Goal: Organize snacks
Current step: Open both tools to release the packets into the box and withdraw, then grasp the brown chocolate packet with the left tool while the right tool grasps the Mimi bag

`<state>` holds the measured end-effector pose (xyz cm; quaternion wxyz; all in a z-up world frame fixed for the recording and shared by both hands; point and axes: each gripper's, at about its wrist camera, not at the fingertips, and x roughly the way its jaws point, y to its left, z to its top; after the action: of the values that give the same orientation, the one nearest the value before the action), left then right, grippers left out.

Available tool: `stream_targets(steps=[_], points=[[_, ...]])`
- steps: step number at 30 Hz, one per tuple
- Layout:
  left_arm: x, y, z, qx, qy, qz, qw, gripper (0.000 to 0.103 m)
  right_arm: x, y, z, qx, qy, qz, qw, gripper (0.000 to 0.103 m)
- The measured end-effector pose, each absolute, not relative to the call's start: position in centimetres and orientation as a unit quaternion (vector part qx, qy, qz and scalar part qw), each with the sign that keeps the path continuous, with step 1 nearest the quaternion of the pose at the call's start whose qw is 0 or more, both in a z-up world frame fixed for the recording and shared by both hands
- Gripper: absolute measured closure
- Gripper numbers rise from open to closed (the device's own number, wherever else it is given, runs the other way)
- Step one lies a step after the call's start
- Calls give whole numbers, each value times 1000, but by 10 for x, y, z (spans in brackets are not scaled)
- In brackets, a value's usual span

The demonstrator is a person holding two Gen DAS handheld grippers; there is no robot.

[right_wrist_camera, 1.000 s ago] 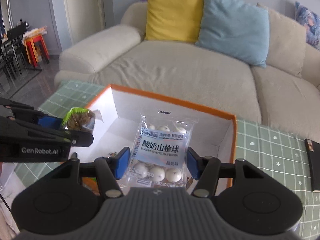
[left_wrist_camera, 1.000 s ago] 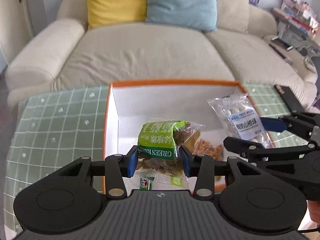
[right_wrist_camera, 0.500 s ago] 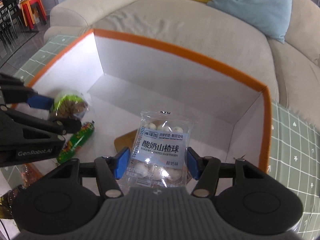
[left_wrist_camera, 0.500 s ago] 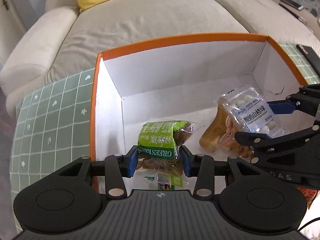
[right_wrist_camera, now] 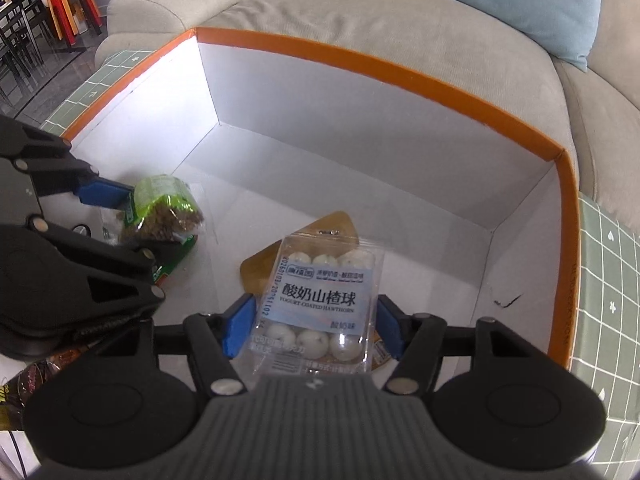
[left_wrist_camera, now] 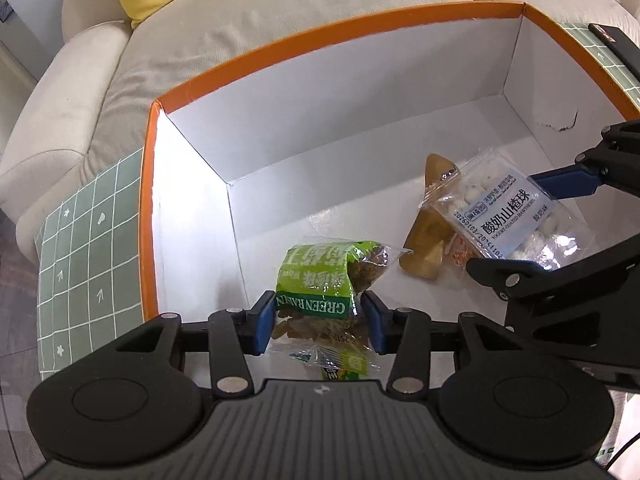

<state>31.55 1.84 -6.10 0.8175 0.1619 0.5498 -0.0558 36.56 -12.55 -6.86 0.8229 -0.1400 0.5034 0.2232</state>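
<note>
An orange-rimmed white box [left_wrist_camera: 320,36] [right_wrist_camera: 400,68] lies below both grippers. My left gripper [left_wrist_camera: 318,326] is low inside its left part with a green raisin bag [left_wrist_camera: 320,276] [right_wrist_camera: 168,208] between its blue pads. Its jaws are opening, and the pads still touch the bag's sides. My right gripper [right_wrist_camera: 314,328] holds a clear packet of yogurt-coated hawthorn balls [right_wrist_camera: 320,300] [left_wrist_camera: 504,220] over a brown snack packet [left_wrist_camera: 428,236] on the box floor. Those jaws are opening too, pads still at the packet's edges.
A small green wrapper [left_wrist_camera: 348,368] lies under the raisin bag. The box stands on a green grid tablecloth [left_wrist_camera: 88,248] in front of a beige sofa [left_wrist_camera: 280,4]. A black flat object [left_wrist_camera: 612,40] lies beyond the right rim. Dark snack wrappers [right_wrist_camera: 24,380] sit outside the box's near left.
Both grippers dropped from above the rim down into the box with their packets. The pads of each stand slightly wider apart than before.
</note>
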Motion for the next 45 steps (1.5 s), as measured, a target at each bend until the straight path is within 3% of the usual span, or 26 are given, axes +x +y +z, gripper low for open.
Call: stream_targets(steps=[6,8,11,12,13,31,39,45], points=[[311,17,-57,167,547,-59,818,46,362,-126,-66,-141,509,209,823,38],[310,17,-53,169,546,-61,818,45,361,-127,-62,-152,504,201,826,30],[304,19,-42,181,526,-46,830,26,359,-130,-55,-156,497,199,830,26],[302,20,-37,183,517,-43,835,25,358,-131,-51,-155,496,199,831,23],[299,22,-31,181,511,-44,839,25,357,-133,-46,-153,492,199,834,19],[187,54,54,52,382,-33,922,25,235,-154,35,-107,342,206,911,19],[127,67,39,34,369,-23,928,25,163,-167,23,-103,291,196,931,19],[100,89,-4,-7,410,-20,912,26,122,-181,-9,-84,278,168,942,18]])
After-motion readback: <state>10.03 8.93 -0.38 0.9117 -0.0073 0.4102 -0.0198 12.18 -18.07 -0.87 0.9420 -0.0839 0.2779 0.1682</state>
